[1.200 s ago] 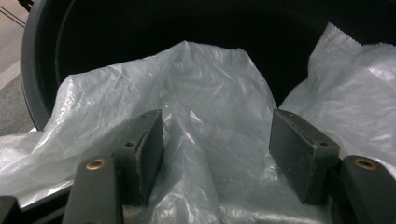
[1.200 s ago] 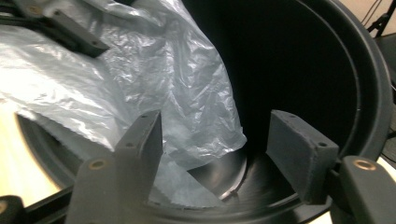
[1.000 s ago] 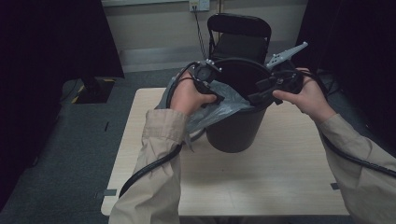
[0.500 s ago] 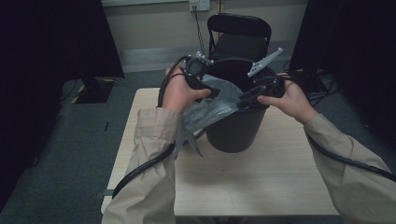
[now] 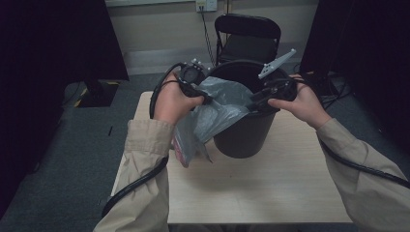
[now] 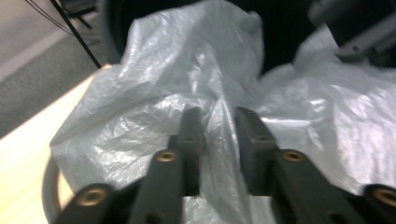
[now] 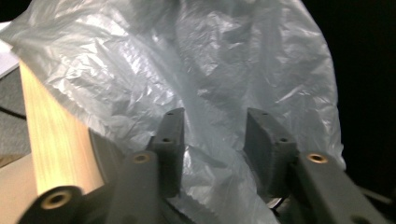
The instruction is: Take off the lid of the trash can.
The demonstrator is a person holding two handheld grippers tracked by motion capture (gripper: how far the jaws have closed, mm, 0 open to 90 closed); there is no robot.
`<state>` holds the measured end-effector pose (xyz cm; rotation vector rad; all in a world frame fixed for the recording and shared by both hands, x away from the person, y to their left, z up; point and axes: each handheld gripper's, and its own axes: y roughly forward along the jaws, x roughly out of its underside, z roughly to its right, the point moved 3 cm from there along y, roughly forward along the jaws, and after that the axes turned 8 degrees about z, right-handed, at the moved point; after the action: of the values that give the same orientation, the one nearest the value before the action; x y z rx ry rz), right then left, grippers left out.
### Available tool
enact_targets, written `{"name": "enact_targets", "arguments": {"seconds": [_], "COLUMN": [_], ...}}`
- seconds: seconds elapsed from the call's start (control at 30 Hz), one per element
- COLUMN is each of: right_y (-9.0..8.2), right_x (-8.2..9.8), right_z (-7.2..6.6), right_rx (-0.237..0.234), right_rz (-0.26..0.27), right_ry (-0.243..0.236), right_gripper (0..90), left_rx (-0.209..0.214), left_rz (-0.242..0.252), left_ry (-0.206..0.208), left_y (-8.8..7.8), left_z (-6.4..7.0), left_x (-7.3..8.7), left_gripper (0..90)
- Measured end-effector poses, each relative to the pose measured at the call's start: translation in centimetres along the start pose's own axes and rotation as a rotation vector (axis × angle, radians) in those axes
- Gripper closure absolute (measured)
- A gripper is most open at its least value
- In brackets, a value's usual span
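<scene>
While both hands work over the counter [image 5: 270,193], the high view shows the thin, translucent grey plastic bin liner [image 5: 217,113] draped over the near-left rim of the round black plastic bucket [image 5: 244,135], which stands toward the far edge of the counter. Part of the liner hangs outside, down the bucket's left wall. The left claw [image 5: 205,96] sits at the liner's upper fold; the right claw [image 5: 256,102] is at the rim on the bucket's right side.

Over to the left gripper view: the jaws have just been closing, and now stand narrow with a ridge of the liner [image 6: 215,93] bunched between them, the pads pinching the film. It crumples freely, so expect it to be feather-light, limp and slippery.

Now the right gripper view: the jaws have just been opening a little and stand at a middling gap, the liner [image 7: 210,84] billowing between them, the pads not pressing it. By my reckoning the best hold is a gathered fold near the hem; a single layer could slide out or tear.
</scene>
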<state>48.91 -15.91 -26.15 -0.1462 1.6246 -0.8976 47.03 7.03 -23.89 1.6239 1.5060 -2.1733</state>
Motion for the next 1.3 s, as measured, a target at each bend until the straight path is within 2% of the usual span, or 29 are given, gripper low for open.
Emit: {"name": "enact_targets", "arguments": {"seconds": [0.13,0.3,0.47,0.53,0.7,0.87,0.93,0.97,1.0,1.07,1.13,1.17,1.23,1.3], "right_y": [-0.8,-1.6,-1.0,-0.6,0.2,0.4,0.4,0.3,0.2,0.1,-0.1,-0.3,-0.6,-1.0], "right_x": [-0.3,-1.0,-1.4,-1.4,-1.2,-1.3,-1.4,-1.4,-1.5,-1.5,-1.6,-1.6,-1.8,-1.9], "right_z": [0.2,-0.3,-1.2,-1.6,-2.1,-2.6,-2.8,-2.9,-2.9,-2.9,-2.9,-3.0,-2.9,-2.8], "right_rx": [-0.003,-0.050,-0.134,-0.149,-0.213,-0.243,-0.247,-0.244,-0.245,-0.246,-0.247,-0.247,-0.233,-0.223], "right_rz": [0.055,0.103,0.103,0.083,0.042,0.004,0.005,0.007,0.014,0.014,0.024,0.026,0.052,0.065], "right_ry": [0.056,0.075,0.107,0.102,0.117,0.107,0.102,0.100,0.105,0.102,0.107,0.109,0.107,0.106], "right_gripper": [36.9,33.5,33.5,36.2,49.6,67.8,71.2,71.9,72.5,75.6,79.8,80.4,87.2,89.1], "left_rx": [0.028,0.021,0.026,0.026,0.026,0.025,0.019,0.015,0.000,-0.041,-0.066,-0.073,-0.086,-0.086], "left_rz": [-0.003,-0.024,-0.029,-0.026,-0.018,-0.018,0.007,0.024,0.058,0.088,0.123,0.129,0.139,0.146], "left_ry": [-0.015,-0.011,-0.023,-0.025,-0.025,-0.024,-0.018,-0.014,-0.009,0.048,0.029,0.026,0.013,-0.011], "left_y": [0.0,0.4,0.4,0.4,0.4,0.3,0.1,0.1,0.0,-0.1,-0.2,-0.3,-0.4,-0.3], "left_z": [0.8,1.3,1.4,1.3,1.3,1.2,1.1,0.9,0.8,0.2,-0.3,-0.6,-1.0,-1.2], "left_x": [-0.7,-1.2,-1.4,-1.3,-1.3,-1.3,-1.3,-1.4,-1.5,-1.6,-1.7,-1.6,-1.5,-1.4], "left_gripper": [82.8,85.5,85.9,85.9,85.0,84.5,80.0,74.9,66.7,45.9,34.1,31.2,30.0,26.7]}}
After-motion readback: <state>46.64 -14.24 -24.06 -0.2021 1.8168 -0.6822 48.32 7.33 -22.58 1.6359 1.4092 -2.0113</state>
